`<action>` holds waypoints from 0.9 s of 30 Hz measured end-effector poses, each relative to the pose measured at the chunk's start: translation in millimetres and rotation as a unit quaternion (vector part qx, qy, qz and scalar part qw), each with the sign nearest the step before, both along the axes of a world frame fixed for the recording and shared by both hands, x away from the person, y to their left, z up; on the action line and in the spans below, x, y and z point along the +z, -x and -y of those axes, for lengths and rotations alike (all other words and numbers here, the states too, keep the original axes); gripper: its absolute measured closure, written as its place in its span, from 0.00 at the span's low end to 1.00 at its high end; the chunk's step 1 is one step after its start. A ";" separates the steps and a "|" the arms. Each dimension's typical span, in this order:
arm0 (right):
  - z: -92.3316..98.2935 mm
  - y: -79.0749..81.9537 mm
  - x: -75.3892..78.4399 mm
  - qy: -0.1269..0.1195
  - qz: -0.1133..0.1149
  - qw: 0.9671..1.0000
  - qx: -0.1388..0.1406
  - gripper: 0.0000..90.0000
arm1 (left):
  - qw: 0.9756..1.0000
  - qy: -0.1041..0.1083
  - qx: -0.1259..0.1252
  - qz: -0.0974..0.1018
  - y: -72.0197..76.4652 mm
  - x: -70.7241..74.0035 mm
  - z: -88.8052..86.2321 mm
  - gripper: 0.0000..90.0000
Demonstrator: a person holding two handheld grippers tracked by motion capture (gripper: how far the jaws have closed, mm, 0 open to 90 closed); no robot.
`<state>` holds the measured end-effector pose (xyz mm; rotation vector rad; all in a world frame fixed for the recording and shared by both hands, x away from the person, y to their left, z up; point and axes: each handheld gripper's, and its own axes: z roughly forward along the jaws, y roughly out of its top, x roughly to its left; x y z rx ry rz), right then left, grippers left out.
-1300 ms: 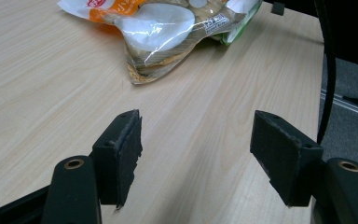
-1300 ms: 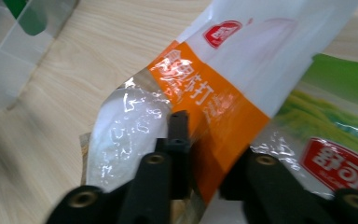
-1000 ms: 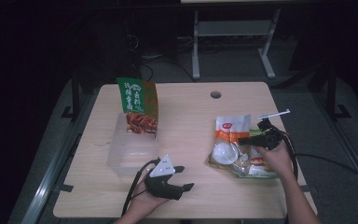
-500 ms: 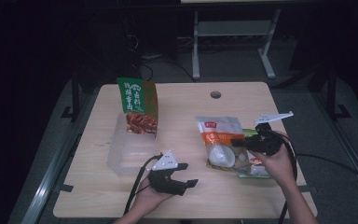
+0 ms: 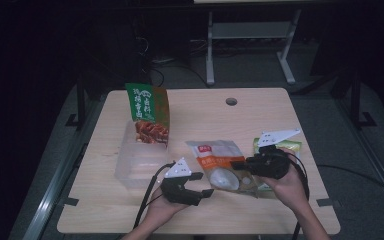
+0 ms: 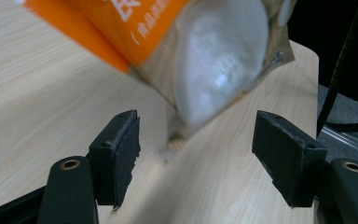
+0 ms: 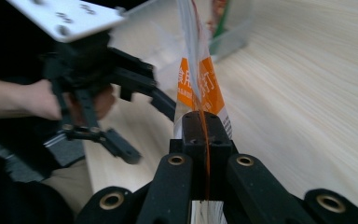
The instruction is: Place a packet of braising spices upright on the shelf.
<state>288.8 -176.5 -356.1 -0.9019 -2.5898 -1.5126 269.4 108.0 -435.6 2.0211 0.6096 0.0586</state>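
Note:
An orange-and-white food bag (image 5: 216,156) with a white lump inside hangs tilted just above the table, and my right gripper (image 5: 238,164) is shut on its edge. In the right gripper view the jaws (image 7: 205,135) pinch the thin edge of the bag (image 7: 199,88). My left gripper (image 5: 203,184) stands open close to the bag's lower end. In the left gripper view the bag (image 6: 214,60) hangs above and between the open jaws of my left gripper (image 6: 198,154), and neither pad touches it. The right gripper view also shows the left gripper (image 7: 149,130), held in a hand.
A green snack pouch (image 5: 147,115) stands upright in a clear plastic box (image 5: 135,165) at the table's left. A yellow-green packet (image 5: 290,146) lies under the right hand. The wooden table (image 5: 205,110) has a cable hole (image 5: 231,101) at the back.
The right gripper has carried the bag leftward and upward, off the packets at the right and toward the left gripper. The left gripper has stayed in place.

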 end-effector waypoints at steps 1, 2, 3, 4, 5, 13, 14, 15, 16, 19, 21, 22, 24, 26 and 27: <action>-2.2 0.6 -0.8 -0.005 -0.001 1.000 0.008 1.00 | 1.000 0.003 -0.002 -0.006 -0.5 -1.1 -0.1 0.36; -4.4 1.2 -1.6 -0.009 -0.001 1.000 0.015 1.00 | 1.000 0.003 -0.002 -0.013 -0.8 -2.0 0.0 0.38; -6.4 1.6 -2.8 -0.012 -0.001 1.000 0.023 1.00 | 1.000 0.002 -0.003 -0.014 -1.3 -2.6 -0.2 0.41; -8.6 2.0 -4.4 -0.013 -0.002 1.000 0.027 1.00 | 1.000 0.006 -0.004 -0.020 -1.1 -3.3 -0.3 0.46; -10.5 2.0 -6.7 -0.012 -0.003 0.999 0.032 1.00 | 1.000 0.009 -0.008 -0.022 -1.1 -3.7 -0.5 0.51; -7.1 0.0 -24.7 -0.038 -0.027 0.998 0.041 1.00 | 1.000 0.005 0.000 -0.016 3.2 -5.6 0.1 0.86; -6.0 0.1 -25.6 -0.039 -0.030 0.998 0.041 1.00 | 1.000 0.004 0.002 -0.014 4.0 -5.7 1.1 0.87; -5.3 0.1 -26.6 -0.041 -0.029 0.998 0.041 1.00 | 1.000 0.005 0.003 -0.012 4.6 -5.5 1.5 0.88; -4.8 0.6 -27.0 -0.039 -0.031 0.998 0.040 1.00 | 1.000 0.005 0.004 -0.011 5.1 -5.1 1.4 0.90; -4.5 1.2 -27.6 -0.033 -0.026 0.998 0.037 0.99 | 1.000 0.005 0.007 -0.002 6.2 -3.8 1.2 0.94; -4.8 1.3 -27.6 -0.025 -0.022 0.999 0.037 0.99 | 1.000 0.003 0.009 0.002 7.2 -3.4 1.8 0.95; -4.8 1.4 -27.7 -0.022 -0.021 0.999 0.035 0.99 | 1.000 0.002 0.010 0.004 7.8 -3.3 2.2 0.95; -4.5 1.8 -27.9 -0.016 -0.021 0.999 0.034 0.99 | 1.000 -0.003 0.008 0.011 8.5 -2.8 2.6 0.96; -3.7 3.1 -28.4 -0.003 -0.020 0.999 0.031 0.98 | 1.000 -0.005 0.007 0.015 9.4 -2.8 3.6 0.96; -3.3 3.5 -28.6 0.002 -0.019 0.999 0.030 0.98 | 1.000 -0.008 0.004 0.018 9.5 -2.5 3.9 0.97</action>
